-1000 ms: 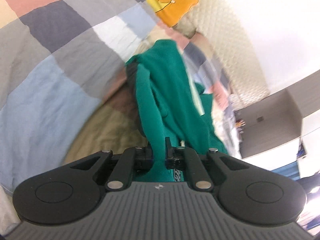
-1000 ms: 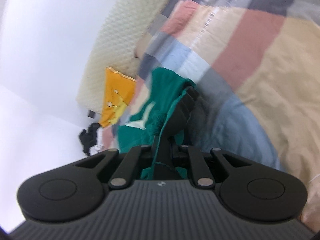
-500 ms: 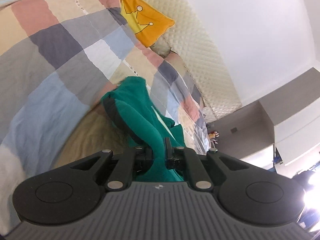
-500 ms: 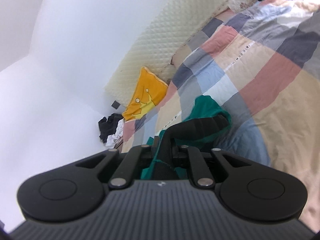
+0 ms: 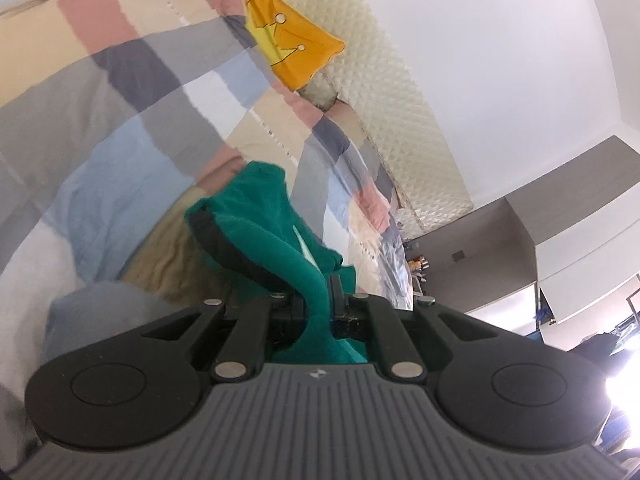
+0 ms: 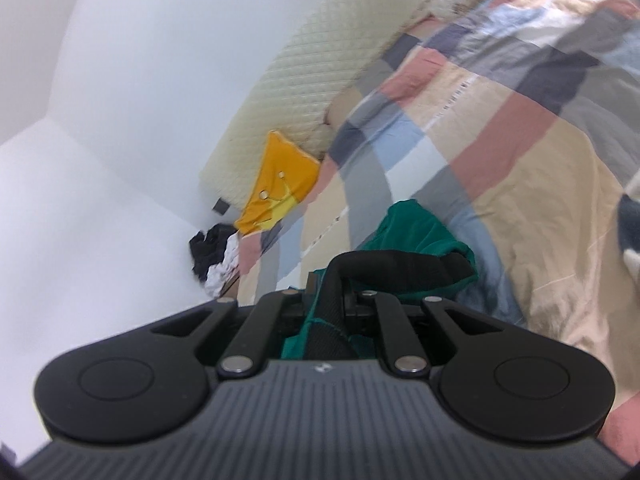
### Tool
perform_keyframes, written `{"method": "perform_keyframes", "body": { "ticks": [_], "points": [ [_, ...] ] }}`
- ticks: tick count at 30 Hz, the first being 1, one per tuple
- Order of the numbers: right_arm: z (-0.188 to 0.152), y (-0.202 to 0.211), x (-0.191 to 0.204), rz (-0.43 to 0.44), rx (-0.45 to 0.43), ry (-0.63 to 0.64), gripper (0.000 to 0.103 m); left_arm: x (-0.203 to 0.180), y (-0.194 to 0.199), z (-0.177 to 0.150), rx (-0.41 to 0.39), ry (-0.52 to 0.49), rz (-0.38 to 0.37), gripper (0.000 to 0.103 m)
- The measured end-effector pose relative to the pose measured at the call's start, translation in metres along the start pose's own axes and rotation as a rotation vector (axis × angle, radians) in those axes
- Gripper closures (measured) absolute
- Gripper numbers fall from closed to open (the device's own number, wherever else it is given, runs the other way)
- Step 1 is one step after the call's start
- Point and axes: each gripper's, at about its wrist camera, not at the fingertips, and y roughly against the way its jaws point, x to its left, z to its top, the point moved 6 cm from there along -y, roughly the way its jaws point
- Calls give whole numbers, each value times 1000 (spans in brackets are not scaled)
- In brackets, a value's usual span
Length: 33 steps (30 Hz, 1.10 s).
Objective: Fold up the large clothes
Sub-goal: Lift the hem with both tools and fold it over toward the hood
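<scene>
While both wrist views show the same green garment (image 5: pixel 276 224) bunched just ahead of the tongs, only the right wrist view takes in the dark and white heap of clothes (image 6: pixel 214 258) at the left of the frame beside the bed, and only the left wrist view reaches the grey cabinet (image 5: pixel 492 248) and the bright window area at the far right edge. The left gripper (image 5: pixel 318 300) is pinched narrow on a green fold of the garment, which rises from between its fingers toward the frame's centre. The right gripper (image 6: pixel 326 300) is likewise clamped tight, on the garment's black ribbed band (image 6: pixel 400 264), which arches up out of the fingers and runs toward the right of the frame. In the left wrist view the garment's long axis runs from the lower centre up and left, ending in a rounded hump over the quilt; in the right wrist view it runs from the lower centre upward and slightly right. Its far end rests on or just above the patchwork quilt (image 5: pixel 132 128), checked in grey, blue, pink, beige and white. An orange cushion (image 5: pixel 294 50) with a yellow crown print leans against the cream quilted headboard (image 5: pixel 392 92), under a plain white wall (image 6: pixel 160 60).
</scene>
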Motion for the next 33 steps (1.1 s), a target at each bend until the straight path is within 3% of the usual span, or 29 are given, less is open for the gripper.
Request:
{"method": "perform_keyframes", "body": {
  "ticks": [6,14,23,33],
  "points": [
    [33,-50,-7,-40,-29,-53,92,-15,-60,51,-55,19,2,94],
    [81,-165,-23,-183,-62,-131,92,-6,-192,138,-132,52,170,94],
    [94,-273,-71,-311,-49,-212,92,49,-328,206,-82,29,375,94],
    [69,-363,-163,-410,11,-307,92,138,-458,221,40,-6,537,93]
  ]
}}
